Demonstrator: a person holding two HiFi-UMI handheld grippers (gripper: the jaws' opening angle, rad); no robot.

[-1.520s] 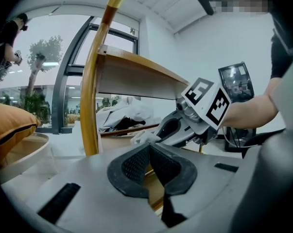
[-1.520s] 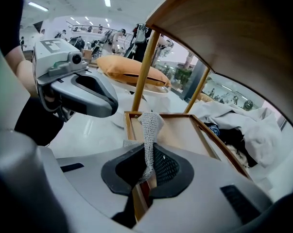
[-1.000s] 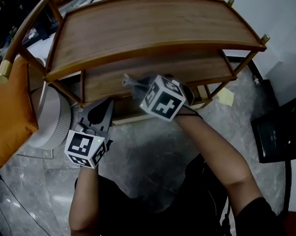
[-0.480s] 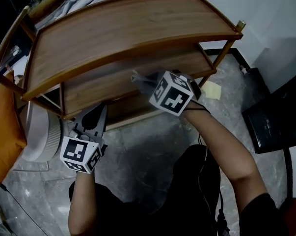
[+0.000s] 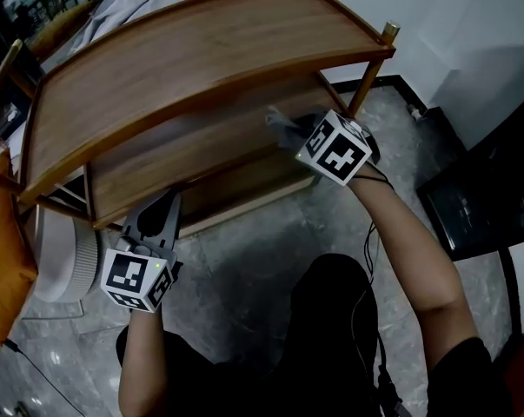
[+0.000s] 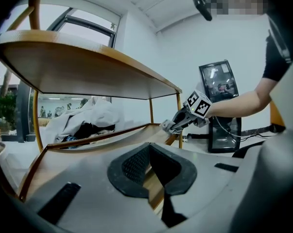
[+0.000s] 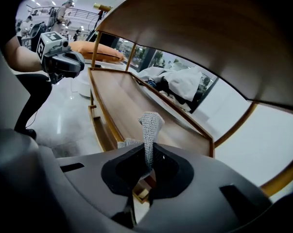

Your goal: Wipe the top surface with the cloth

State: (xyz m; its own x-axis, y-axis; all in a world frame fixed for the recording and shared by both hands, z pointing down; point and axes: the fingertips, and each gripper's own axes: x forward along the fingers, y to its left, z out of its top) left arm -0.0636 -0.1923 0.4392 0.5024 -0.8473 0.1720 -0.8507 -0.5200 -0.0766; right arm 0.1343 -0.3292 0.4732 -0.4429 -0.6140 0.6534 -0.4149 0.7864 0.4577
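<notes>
Lift the grey cloth (image 7: 149,130), pinched in the jaws of the right gripper (image 5: 295,137) beside the right end of the middle shelf (image 5: 192,150), over the near rim onto the top surface (image 5: 183,55). Lay flat, press lightly, sweep along the curve. Pokes lengthwise out of the jaws, tip aimed far and left. Keep the left gripper (image 5: 157,217), jaws pressed together and empty, low at near left.

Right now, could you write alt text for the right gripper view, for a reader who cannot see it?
The right gripper, shut on a grey knitted cloth that sticks up between its jaws, points along the middle shelf of a wooden rack, under the top shelf. The left gripper shows at upper left, near the rack's far end.
</notes>
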